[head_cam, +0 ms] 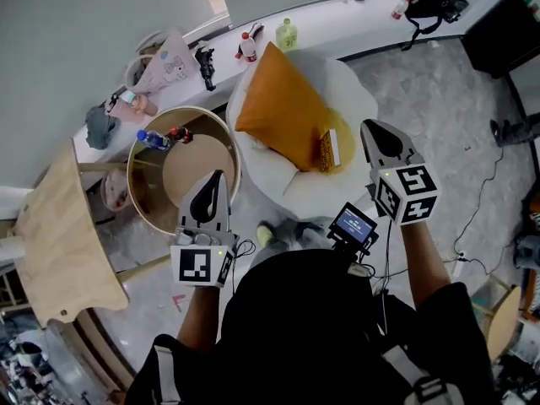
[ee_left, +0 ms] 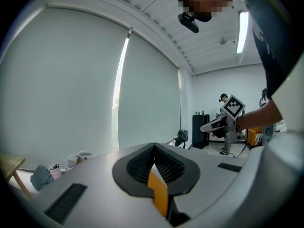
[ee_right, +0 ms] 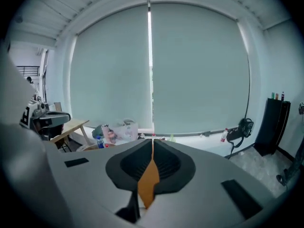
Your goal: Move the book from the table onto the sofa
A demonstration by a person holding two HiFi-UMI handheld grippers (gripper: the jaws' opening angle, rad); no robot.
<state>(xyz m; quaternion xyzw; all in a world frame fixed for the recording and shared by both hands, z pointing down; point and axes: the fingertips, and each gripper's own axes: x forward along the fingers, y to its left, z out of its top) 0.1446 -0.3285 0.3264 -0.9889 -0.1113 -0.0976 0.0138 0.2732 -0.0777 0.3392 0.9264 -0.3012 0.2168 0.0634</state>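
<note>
Placement seemingly done: book point(head_cam: 329, 150) on sofa point(head_cam: 359, 91), just ahead of closed, empty right tongs point(head_cam: 369, 126); left tongs point(head_cam: 218, 175) likewise closed, empty. Next: probably just withdraw.

Beside the jaws of the right gripper point(head_cam: 377, 133), the book point(head_cam: 330, 150) is lying partly hidden under an orange cushion point(head_cam: 283, 108). The left gripper point(head_cam: 217, 184) is covering the round table point(head_cam: 137, 194) along its near rim.

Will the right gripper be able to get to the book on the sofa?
Probably yes: the book lies uncovered beside the orange cushion, nothing between it and the right gripper, though its jaws are shut.
</note>
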